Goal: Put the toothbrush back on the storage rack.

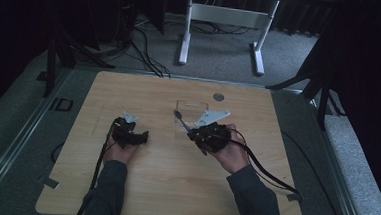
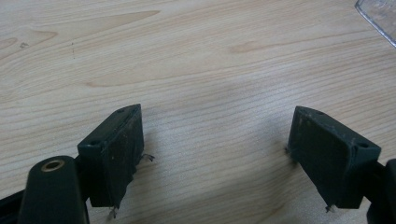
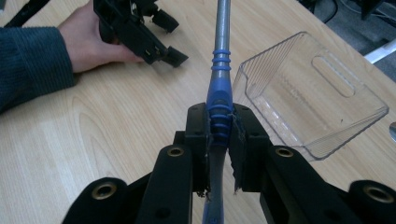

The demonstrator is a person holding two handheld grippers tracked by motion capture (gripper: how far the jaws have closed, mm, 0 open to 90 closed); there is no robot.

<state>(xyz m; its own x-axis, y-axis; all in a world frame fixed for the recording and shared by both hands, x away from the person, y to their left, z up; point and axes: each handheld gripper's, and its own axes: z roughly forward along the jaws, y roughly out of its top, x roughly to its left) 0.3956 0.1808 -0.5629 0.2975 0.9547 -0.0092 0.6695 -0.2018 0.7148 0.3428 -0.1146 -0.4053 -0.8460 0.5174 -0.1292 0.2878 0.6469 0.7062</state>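
Observation:
A tool with a blue ribbed handle [image 3: 219, 93] and a metal shaft is clamped between the jaws of my right gripper [image 3: 219, 126]. The shaft points away from me toward the far left, and its tip runs out of the top of the right gripper view. In the high view the tool [image 1: 181, 121] sticks out of the right gripper [image 1: 197, 134] just in front of a clear plastic tray [image 1: 190, 112]. That tray [image 3: 308, 93] lies empty right of the handle. My left gripper [image 2: 215, 140] is open over bare wood, jaws wide apart. It rests at the table's centre left [image 1: 136, 134].
The wooden table [image 1: 173, 186] has a small grey round disc [image 1: 218, 96] near its far edge. A corner of the clear tray [image 2: 378, 16] shows at the top right of the left gripper view. White desk legs [image 1: 185, 32] and dark stands sit on the floor beyond.

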